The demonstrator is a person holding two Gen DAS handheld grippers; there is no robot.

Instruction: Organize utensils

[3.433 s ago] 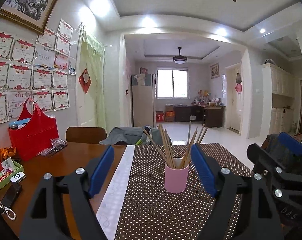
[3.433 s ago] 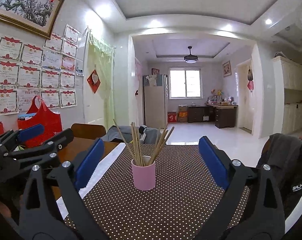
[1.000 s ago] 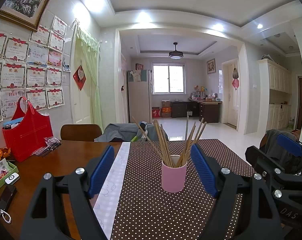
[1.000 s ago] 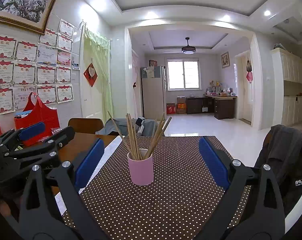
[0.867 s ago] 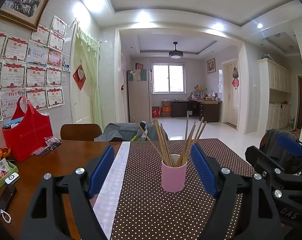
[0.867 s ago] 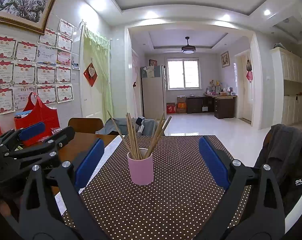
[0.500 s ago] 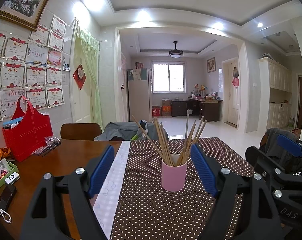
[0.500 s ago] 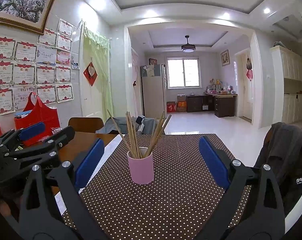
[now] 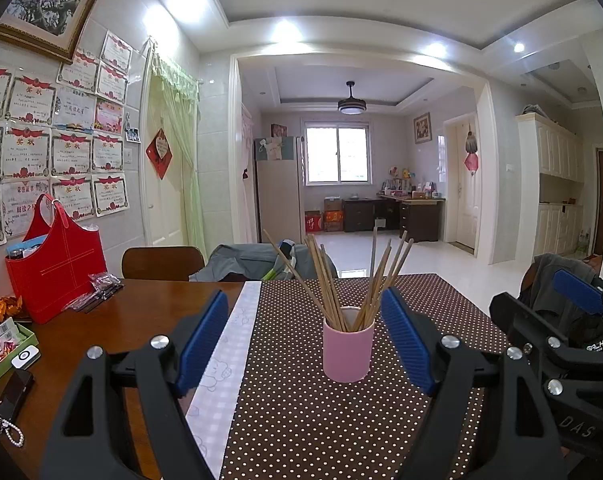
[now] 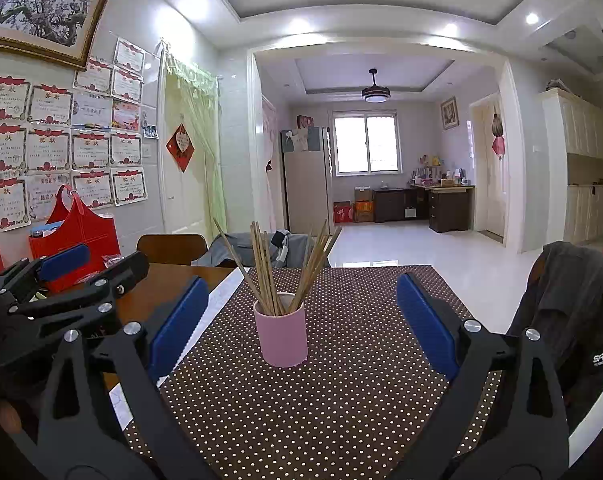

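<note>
Dining room with white tiled walls, and a wooden table fills the bottom half of both views, mostly covered by a brown polka-dot runner with a pale strip along its left edge. Dead centre of the runner stands a pink cup, upright, stuffed with wooden chopsticks that fan out left and right above the rim. Can't really count them from here, they overlap too much

Left gripper sits low in the left wrist frame with its blue pads wide apart and nothing between them; the cup is beyond the fingertips, a bit right of centre. Right gripper is the same deal in the right wrist view, spread wide and empty, with the cup just left of centre and not touching either pad. Each gripper also shows at the edge of the other's frame

Middle left of the left wrist view there's a red tote bag on the table against the wall, with rows of certificates stuck up behind it. A dark jacket hangs at the right edge of the right wrist frame
</note>
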